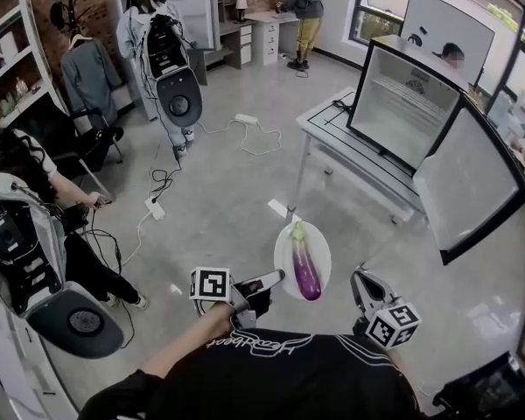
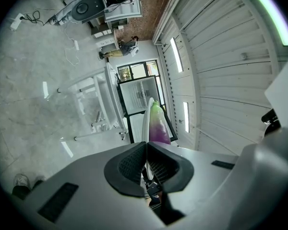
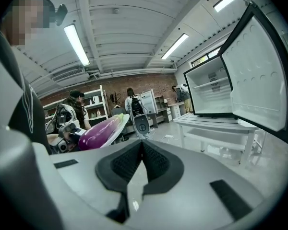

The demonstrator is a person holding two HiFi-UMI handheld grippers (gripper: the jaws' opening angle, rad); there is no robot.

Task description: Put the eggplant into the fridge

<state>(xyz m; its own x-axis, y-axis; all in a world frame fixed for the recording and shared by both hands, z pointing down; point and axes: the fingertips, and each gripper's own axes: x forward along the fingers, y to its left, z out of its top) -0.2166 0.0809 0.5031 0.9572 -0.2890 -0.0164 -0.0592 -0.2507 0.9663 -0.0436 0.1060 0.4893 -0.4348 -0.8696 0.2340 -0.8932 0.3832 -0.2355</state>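
Left gripper (image 1: 276,278): jaws clamped on the near rim of a white plate (image 1: 283,243). In the left gripper view the rim shows as a thin white line pinched between them.

Eggplant (image 1: 306,269): lies lengthways on the plate, green stem end pointing away from the person.

Right gripper (image 1: 359,280): jaws together, nothing between them, just beside the plate's right edge.

Fridge (image 1: 401,103): stands on a white surface (image 1: 325,129), ahead and to the right, well apart from the plate. Its door (image 1: 472,186) is swung wide.

Step in hand, as I read it: carrying the plate across to the open fridge.
- Hold the plate level. It hangs from one rim only, and the eggplant looks loose and round enough to roll.
- Come at the opening from the left, clear of the door's edge.
- The free right gripper could steady the far rim, or take the eggplant off once it is near a shelf.

Hard to make out:
- How deep the bite on the rim goes.
- The person's hands and forearms are mostly behind the dark shirt in the head view.
- The fridge shelves are pale and faint, and their spacing is unclear.
- The plate's underside is unseen.
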